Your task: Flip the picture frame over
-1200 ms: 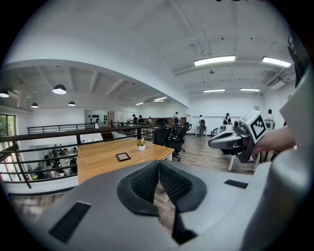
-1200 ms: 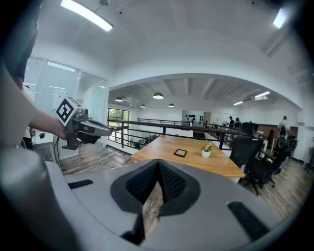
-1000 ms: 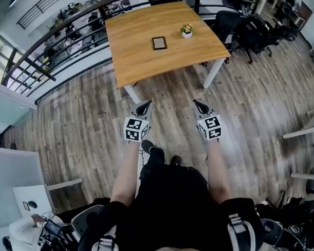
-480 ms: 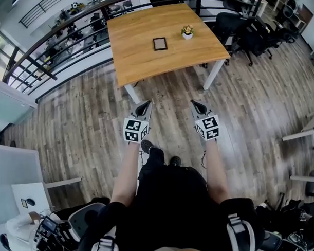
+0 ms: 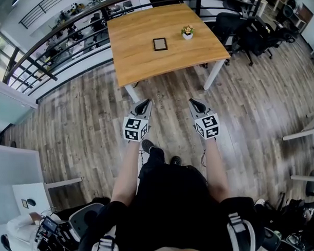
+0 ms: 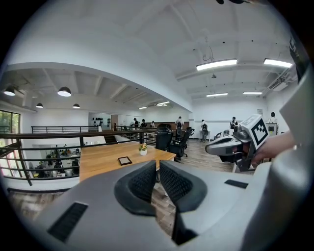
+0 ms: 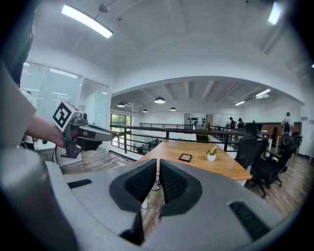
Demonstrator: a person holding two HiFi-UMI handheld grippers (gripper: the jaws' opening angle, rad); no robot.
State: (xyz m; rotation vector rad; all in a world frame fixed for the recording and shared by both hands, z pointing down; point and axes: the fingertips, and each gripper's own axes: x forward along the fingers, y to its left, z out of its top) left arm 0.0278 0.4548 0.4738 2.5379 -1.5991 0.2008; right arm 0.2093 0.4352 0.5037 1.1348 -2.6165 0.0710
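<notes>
The left gripper (image 5: 146, 103) sits closed, the right gripper (image 5: 193, 102) has just parted its jaws a crack, both empty, well apart from the picture frame (image 5: 160, 44).

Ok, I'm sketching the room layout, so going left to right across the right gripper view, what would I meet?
left gripper → picture frame → potted plant → office chairs
</notes>
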